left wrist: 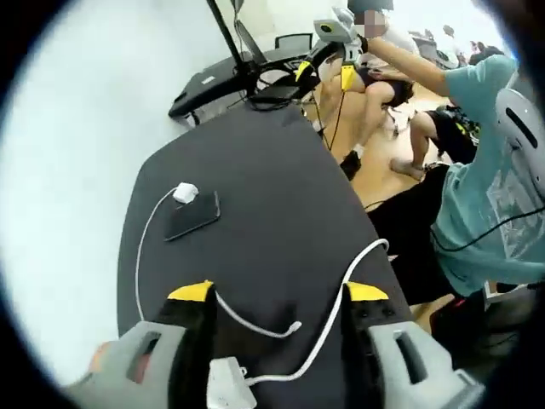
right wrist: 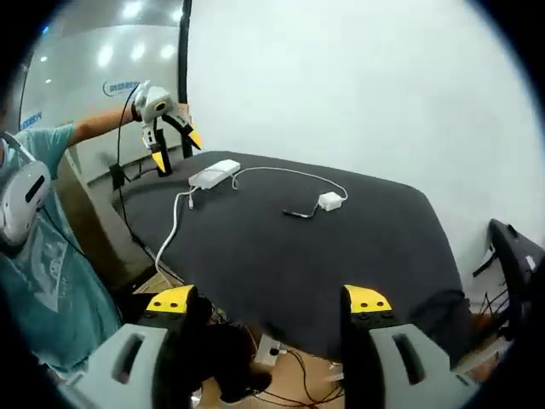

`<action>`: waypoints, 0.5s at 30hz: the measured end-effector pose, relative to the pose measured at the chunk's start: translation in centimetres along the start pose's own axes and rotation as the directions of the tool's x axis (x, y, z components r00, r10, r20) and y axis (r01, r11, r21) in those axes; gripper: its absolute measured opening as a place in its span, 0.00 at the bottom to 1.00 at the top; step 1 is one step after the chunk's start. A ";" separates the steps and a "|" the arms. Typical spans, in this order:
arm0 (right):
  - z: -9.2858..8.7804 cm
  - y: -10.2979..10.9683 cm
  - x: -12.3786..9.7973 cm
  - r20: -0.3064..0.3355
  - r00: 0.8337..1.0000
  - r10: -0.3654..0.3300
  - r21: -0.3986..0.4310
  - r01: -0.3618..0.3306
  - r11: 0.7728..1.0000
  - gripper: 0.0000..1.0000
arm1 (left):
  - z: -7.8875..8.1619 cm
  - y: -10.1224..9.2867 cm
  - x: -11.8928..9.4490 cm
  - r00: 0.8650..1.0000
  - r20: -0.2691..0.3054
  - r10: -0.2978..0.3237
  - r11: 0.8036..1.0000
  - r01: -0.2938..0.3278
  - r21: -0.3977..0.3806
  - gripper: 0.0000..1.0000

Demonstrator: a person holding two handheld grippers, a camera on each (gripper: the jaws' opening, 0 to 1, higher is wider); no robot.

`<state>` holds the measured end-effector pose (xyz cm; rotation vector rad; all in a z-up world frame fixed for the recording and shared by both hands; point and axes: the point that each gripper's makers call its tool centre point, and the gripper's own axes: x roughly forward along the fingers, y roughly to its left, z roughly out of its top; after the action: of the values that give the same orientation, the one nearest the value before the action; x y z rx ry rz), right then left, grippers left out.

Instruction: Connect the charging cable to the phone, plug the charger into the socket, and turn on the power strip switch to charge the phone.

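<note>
Left gripper [left wrist: 277,298] open, jaws wide apart; right gripper [right wrist: 269,303] likewise, both empty

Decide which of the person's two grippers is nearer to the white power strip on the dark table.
Left. In the right gripper view the left gripper hovers just beside the white power strip at the table's far end. The right gripper is off the table's near edge, well away from it.

dark table [left wrist: 272,196]: phone [left wrist: 192,216], charger [left wrist: 185,192], power strip [left wrist: 230,383]

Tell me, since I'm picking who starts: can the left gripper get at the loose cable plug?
Probably yes: the cable plug lies bare on the dark table between the open left gripper jaws.
</note>
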<state>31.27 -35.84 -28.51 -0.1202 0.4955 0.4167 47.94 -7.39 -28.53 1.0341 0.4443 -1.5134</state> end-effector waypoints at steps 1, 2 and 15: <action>0.0 0.2 -0.2 -0.008 1.000 -0.011 0.000 0.011 1.000 0.65 | -0.5 -0.2 0.6 1.000 -0.004 -0.014 1.000 0.014 0.006 0.47; 0.0 0.7 -0.4 -0.012 1.000 -0.018 -0.002 0.018 1.000 0.65 | -0.7 -0.3 0.8 1.000 -0.010 -0.021 1.000 0.022 0.010 0.42; -1.3 3.1 -1.0 -0.029 0.996 -0.081 0.023 0.082 0.996 0.65 | -6.0 -2.1 3.8 0.960 -0.207 -0.190 0.965 0.221 0.143 0.59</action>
<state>28.58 -33.62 -29.24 -0.1227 0.5209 0.3299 48.41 -4.58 -35.37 1.3038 0.5851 -1.6633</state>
